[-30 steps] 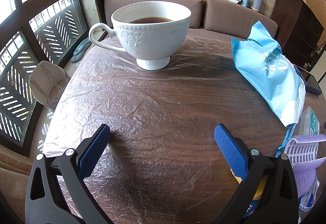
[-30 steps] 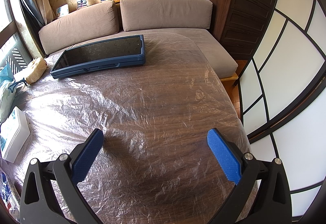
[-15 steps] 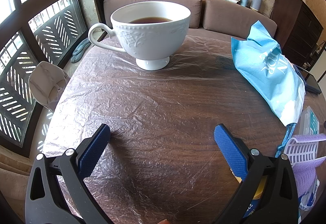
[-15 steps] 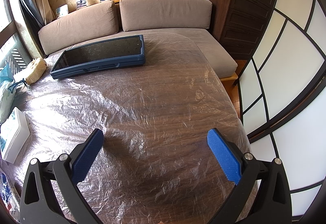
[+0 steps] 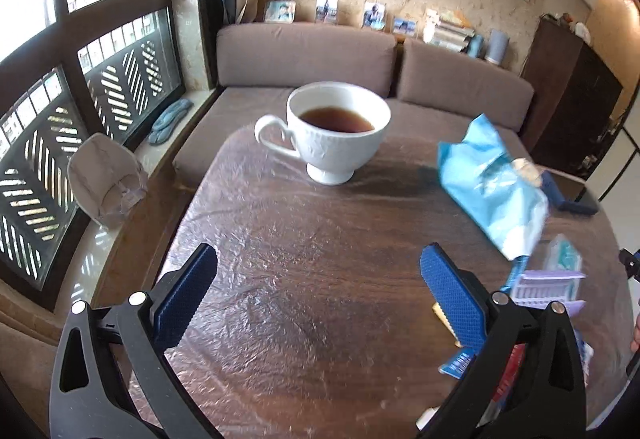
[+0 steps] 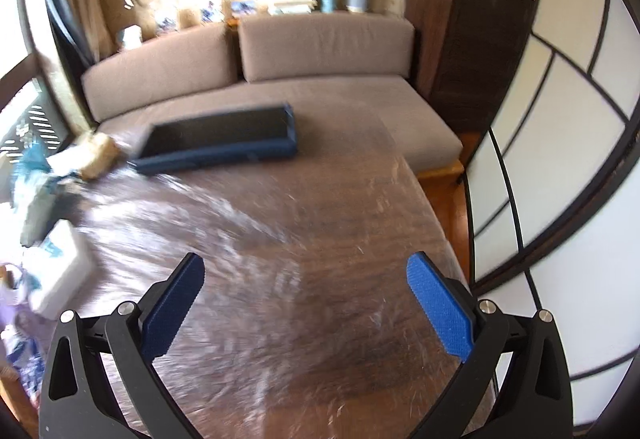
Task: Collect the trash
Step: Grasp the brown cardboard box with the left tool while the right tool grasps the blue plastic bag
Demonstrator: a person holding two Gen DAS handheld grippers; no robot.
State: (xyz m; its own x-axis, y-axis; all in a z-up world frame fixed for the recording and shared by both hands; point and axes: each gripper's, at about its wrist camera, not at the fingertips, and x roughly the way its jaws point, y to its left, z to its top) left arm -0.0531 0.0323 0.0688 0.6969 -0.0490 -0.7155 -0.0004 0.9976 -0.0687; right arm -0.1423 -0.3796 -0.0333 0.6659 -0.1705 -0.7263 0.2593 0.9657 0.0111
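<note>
1. Blue bag (image 5: pixel 490 191): crumpled, light, soft, crackly; lies right of the cup (image 5: pixel 338 131) on the table (image 5: pixel 320 239). Best pinched at its upper edge.
2. Left claw (image 5: pixel 318 273): wide open, empty.
3. Right claw (image 6: pixel 306 287): wide open, empty.

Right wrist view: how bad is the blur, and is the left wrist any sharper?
Right wrist: heavy motion blur smears the tablet and the plastic table cover; only the right gripper is crisp. Left wrist: milder blur, the teacup reads clearly, the blue bag is soft, the window is blown out.
</note>
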